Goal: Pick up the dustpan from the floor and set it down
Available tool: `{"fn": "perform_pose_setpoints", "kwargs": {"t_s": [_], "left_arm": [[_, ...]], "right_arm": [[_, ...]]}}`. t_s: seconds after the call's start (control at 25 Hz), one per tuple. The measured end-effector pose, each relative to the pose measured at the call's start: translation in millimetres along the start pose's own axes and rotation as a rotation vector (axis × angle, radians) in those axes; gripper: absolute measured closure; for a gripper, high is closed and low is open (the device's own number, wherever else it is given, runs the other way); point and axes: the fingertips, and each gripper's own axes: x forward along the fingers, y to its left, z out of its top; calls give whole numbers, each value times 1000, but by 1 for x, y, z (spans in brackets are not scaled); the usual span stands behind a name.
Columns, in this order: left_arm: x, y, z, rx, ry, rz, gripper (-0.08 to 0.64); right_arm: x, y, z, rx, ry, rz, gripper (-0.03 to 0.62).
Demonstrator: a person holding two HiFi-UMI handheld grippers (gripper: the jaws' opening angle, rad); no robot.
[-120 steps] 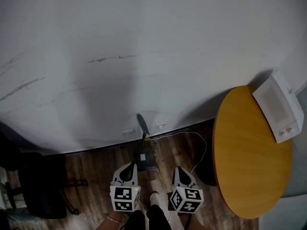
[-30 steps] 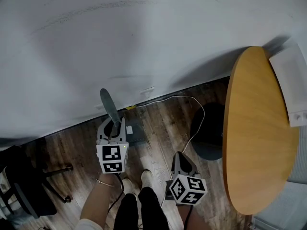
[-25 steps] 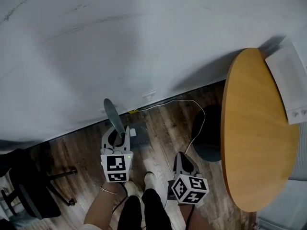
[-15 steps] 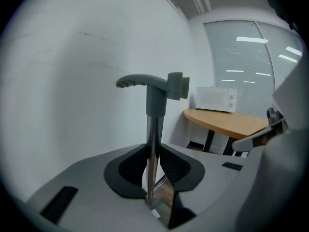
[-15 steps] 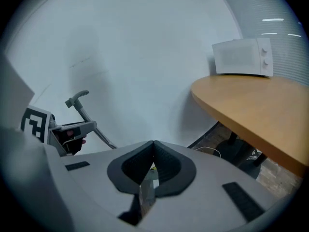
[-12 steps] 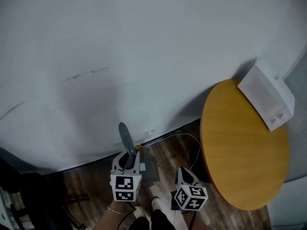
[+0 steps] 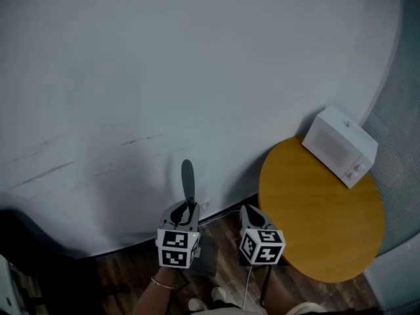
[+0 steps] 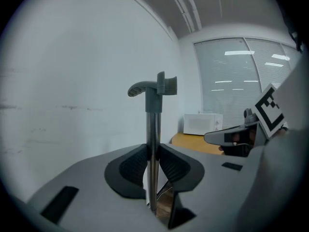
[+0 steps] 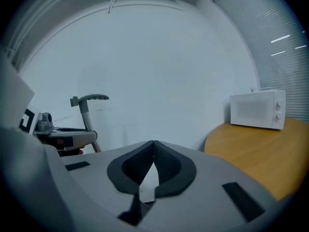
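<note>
Up since 1 second ago: both your grippers, and the dustpan (image 7: 188,179) with them. At lower centre of the head view your left gripper (image 7: 187,210) pinches its pole, handle upright against the wall, pan dim beneath. Just right, your right gripper (image 7: 252,214) is pressed together on nothing. Pickup looks done; setting down remains

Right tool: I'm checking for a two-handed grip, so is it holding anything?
No, the right tool has its jaws closed tip to tip with nothing between them.
</note>
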Motion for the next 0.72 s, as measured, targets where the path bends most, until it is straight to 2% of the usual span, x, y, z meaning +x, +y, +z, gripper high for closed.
{"fn": "perform_pose_setpoints", "kwargs": {"t_s": [0.16, 0.36, 0.56, 0.72], "left_arm": [[-11, -10, 28, 25, -40, -19, 472], [-24, -26, 39, 62, -65, -50, 472], [-39, -49, 41, 93, -98, -90, 472], [-42, -81, 34, 114, -103, -165, 474]], "right_arm": [[-11, 5, 26, -18, -40, 5, 560], [-28, -2, 27, -1, -52, -16, 560], [-56, -18, 16, 23, -55, -76, 560], [-90, -38, 3, 52, -66, -161, 560]]}}
